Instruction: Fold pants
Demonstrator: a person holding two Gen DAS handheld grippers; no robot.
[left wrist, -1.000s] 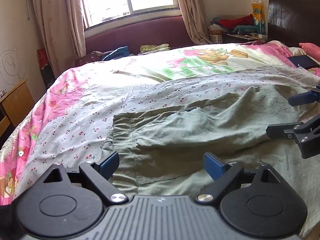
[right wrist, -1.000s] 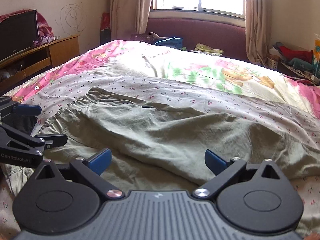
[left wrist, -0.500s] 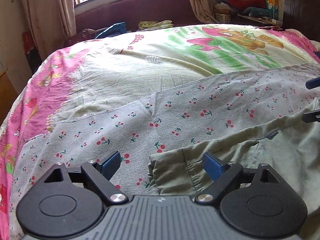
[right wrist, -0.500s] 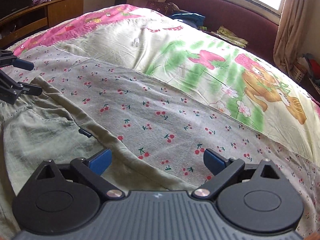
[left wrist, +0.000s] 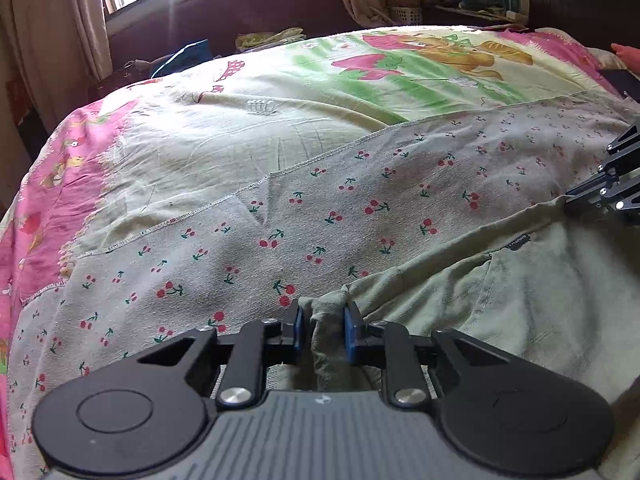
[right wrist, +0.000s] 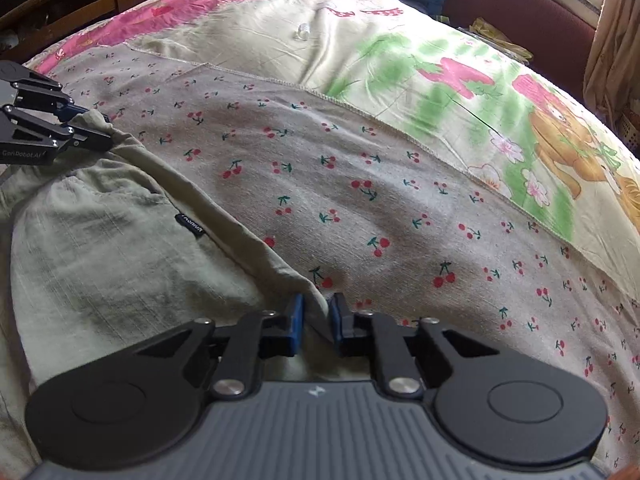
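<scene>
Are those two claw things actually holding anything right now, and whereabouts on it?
Yes. The left gripper and the right gripper are each shut on the far edge of the green pants, at opposite ends.

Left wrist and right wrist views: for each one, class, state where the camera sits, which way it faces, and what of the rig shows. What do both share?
Left wrist: on the left gripper, facing across the bed toward the window; its fingers pinch the pants; the right gripper shows at right.
Right wrist: on the right gripper, facing across the bed; the left gripper shows at left.
Shared: pants, cherry-print sheet.
</scene>
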